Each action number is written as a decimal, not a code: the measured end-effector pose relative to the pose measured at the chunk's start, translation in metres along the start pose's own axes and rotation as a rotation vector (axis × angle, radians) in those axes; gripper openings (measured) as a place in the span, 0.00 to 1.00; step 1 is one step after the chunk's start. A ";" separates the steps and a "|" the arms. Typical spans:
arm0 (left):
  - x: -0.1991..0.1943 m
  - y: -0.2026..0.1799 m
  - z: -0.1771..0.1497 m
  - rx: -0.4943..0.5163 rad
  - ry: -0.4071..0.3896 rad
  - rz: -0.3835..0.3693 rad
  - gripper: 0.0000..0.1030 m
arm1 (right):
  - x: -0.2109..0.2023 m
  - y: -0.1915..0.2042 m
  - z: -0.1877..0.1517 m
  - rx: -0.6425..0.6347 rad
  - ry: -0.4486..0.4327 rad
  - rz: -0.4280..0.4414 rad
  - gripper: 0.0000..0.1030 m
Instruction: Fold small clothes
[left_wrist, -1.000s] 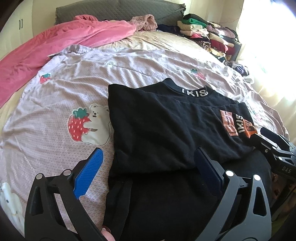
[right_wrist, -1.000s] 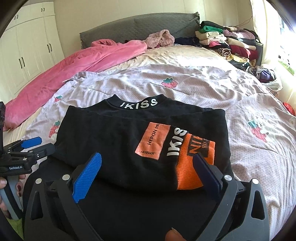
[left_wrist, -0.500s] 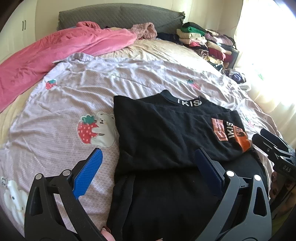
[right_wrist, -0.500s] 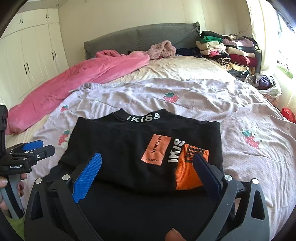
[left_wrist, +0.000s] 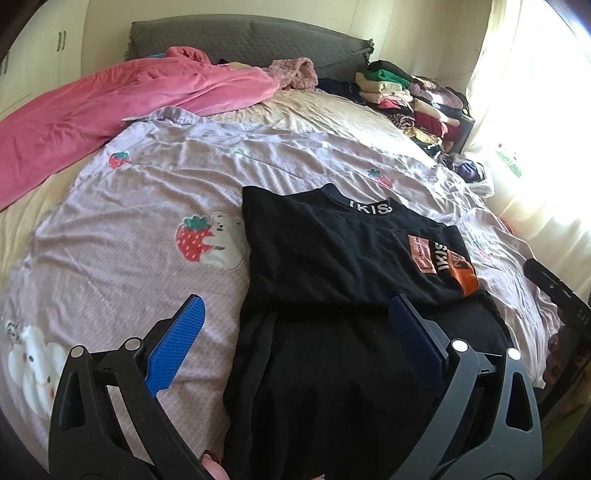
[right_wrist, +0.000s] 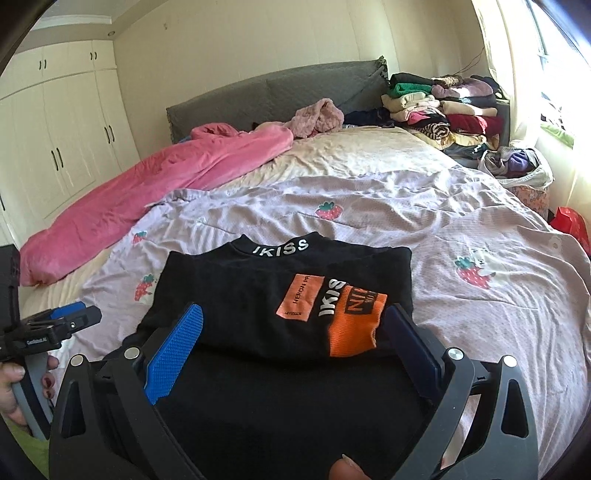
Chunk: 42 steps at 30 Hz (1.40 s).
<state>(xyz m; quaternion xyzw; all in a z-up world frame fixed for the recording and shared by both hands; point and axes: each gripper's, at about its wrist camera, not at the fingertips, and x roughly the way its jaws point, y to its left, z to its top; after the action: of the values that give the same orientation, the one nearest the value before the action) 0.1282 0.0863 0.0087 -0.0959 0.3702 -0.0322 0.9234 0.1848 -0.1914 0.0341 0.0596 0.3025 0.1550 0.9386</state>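
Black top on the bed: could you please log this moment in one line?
black top: partly folded, on bed | left gripper: open, empty | right gripper: open, empty

Both wrist cams sit low at the bed's foot, facing the headboard (right_wrist: 280, 96) — left one angled rightward; both share the black shirt (left_wrist: 332, 251) up close.

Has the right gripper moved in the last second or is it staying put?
Yes. The right gripper has pulled back from the black shirt: in the right wrist view the shirt's IKISS collar now sits lower and smaller, and more wardrobe and headboard show.
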 end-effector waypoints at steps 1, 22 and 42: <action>-0.002 0.002 0.000 -0.004 -0.004 0.001 0.91 | -0.003 0.000 0.000 0.004 -0.004 0.004 0.95; -0.035 0.018 -0.033 -0.017 0.006 0.059 0.91 | -0.056 -0.010 -0.022 0.006 0.005 0.002 0.95; -0.051 0.030 -0.074 -0.012 0.074 0.104 0.91 | -0.071 -0.023 -0.065 -0.015 0.110 -0.052 0.95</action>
<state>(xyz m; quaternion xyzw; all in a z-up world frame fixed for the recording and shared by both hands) 0.0402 0.1106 -0.0150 -0.0809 0.4087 0.0147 0.9089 0.0979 -0.2352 0.0154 0.0360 0.3541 0.1357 0.9246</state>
